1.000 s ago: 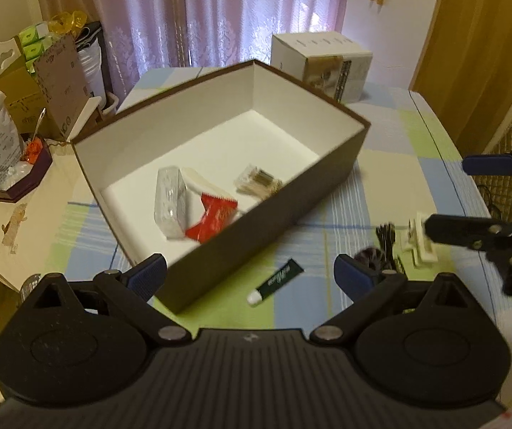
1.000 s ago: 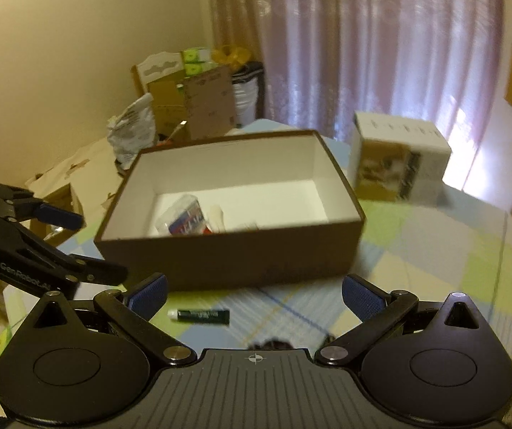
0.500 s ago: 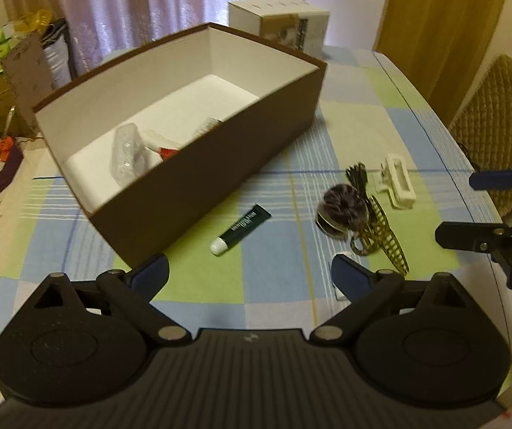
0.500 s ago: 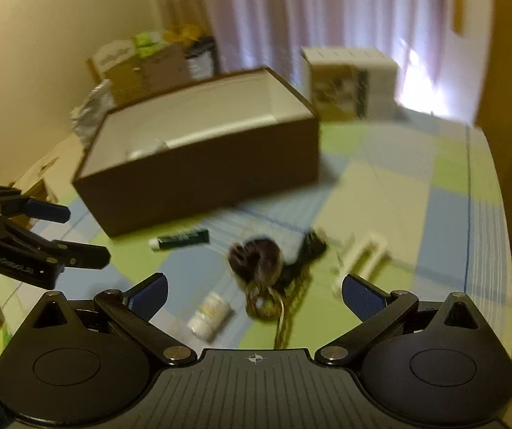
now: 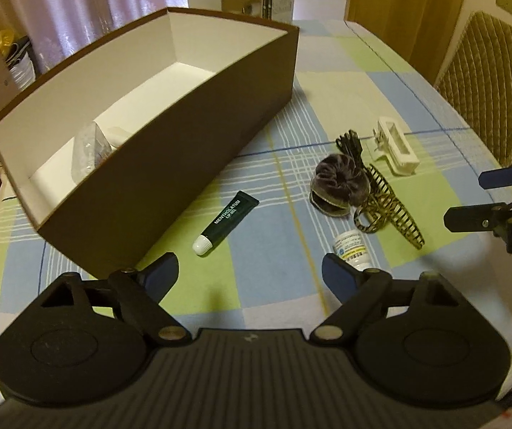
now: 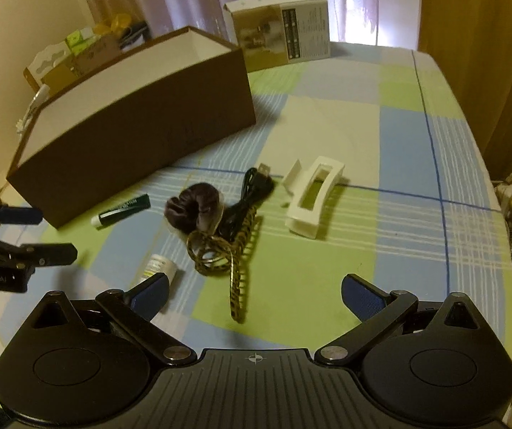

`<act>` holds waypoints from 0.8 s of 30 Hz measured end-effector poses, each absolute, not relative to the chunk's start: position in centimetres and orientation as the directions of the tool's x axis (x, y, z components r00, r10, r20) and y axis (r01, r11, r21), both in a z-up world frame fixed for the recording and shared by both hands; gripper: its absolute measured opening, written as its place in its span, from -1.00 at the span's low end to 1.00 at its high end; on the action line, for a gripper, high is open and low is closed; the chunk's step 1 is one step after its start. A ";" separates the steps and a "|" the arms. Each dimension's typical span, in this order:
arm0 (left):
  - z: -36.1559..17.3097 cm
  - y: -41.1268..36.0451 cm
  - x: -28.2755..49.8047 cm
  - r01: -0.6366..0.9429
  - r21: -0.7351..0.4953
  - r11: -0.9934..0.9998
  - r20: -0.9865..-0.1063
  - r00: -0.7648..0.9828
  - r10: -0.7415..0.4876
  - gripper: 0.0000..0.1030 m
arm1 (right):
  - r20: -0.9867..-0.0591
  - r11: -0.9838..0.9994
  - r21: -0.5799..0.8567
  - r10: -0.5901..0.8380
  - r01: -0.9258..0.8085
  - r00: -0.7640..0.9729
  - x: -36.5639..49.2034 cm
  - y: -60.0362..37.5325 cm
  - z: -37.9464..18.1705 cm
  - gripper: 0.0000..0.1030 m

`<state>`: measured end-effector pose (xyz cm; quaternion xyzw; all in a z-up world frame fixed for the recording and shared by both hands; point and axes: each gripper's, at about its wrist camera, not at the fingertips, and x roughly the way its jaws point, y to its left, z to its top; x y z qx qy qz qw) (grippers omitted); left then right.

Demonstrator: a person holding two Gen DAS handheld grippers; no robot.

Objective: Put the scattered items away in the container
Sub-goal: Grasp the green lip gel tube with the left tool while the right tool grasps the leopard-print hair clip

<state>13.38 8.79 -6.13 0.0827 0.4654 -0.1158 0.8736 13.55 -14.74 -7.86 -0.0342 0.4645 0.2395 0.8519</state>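
Beside the brown box | dark green lip-gel tube, white cap | both grippers' fingers wide, empty

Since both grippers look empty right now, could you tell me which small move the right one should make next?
Probably lower the open right gripper onto the leopard-print hair claw: it lies closest ahead between the fingers, on the checked tablecloth outside the brown cardboard box, while the left gripper faces the dark green lip-gel tube.
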 end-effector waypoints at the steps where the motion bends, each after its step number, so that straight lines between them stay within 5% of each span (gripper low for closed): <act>1: -6.3 8.8 13.6 0.280 0.036 0.959 -0.835 0.536 -0.125 0.62 | -0.812 0.879 0.151 0.371 -0.452 0.451 13.6 -14.4 -8.2 0.85; 3: -6.7 8.9 13.9 0.287 0.035 0.957 -0.840 0.527 -0.127 0.60 | -0.822 0.867 0.130 0.366 -0.482 0.437 13.7 -13.7 -9.1 0.46; 7: -7.2 8.8 14.4 0.303 0.039 0.952 -0.849 0.513 -0.128 0.58 | -0.833 0.848 0.097 0.355 -0.520 0.424 14.2 -12.2 -10.8 0.15; 15: -8.3 8.5 15.3 0.341 0.061 0.938 -0.855 0.503 -0.127 0.55 | -0.846 0.834 0.026 0.313 -0.551 0.432 14.9 -11.0 -12.7 -0.90; 24: -9.9 8.1 17.4 0.407 0.126 0.905 -0.853 0.510 -0.110 0.48 | -0.861 0.882 0.075 0.292 -0.465 0.415 14.3 -15.2 -12.3 -0.92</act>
